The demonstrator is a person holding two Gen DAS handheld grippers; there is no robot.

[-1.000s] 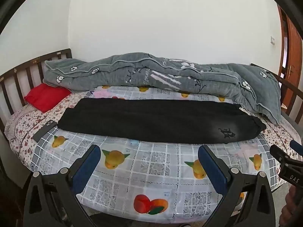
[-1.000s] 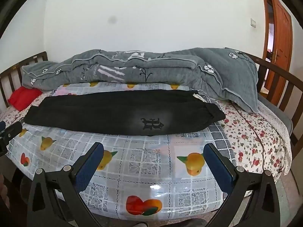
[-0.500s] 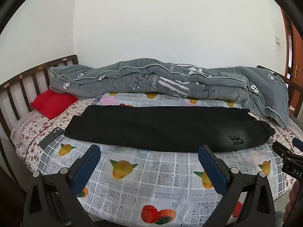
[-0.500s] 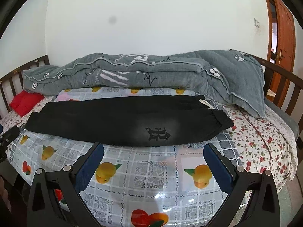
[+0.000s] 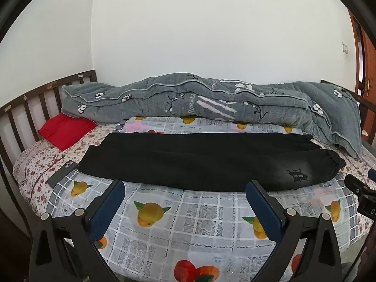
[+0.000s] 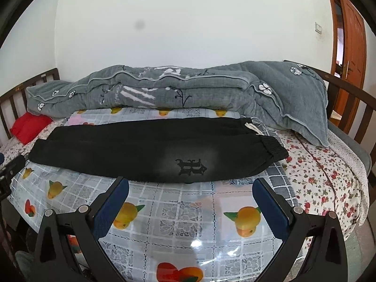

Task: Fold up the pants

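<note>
Black pants [image 5: 199,159] lie flat across the bed, one leg folded over the other, cuffs at the left and the elastic waistband with a white drawstring at the right [image 6: 270,148]. A dark emblem [image 6: 190,166] shows near the waist. My left gripper [image 5: 185,199] is open and empty, hovering just in front of the pants' near edge toward the cuff half. My right gripper [image 6: 190,199] is open and empty, in front of the emblem. Each gripper's tip shows at the edge of the other's view.
A plastic sheet with a fruit print [image 5: 188,223] covers the bed under the pants. A rolled grey quilt [image 5: 211,103] lies behind them. A red pillow [image 5: 63,129] and a dark phone [image 5: 62,174] lie at the left. Wooden rails [image 6: 347,98] bound the bed; a door stands at the right.
Both grippers have moved up and toward the bed, so the pants sit lower and closer in both views. Both stay open; the pants have not moved.
</note>
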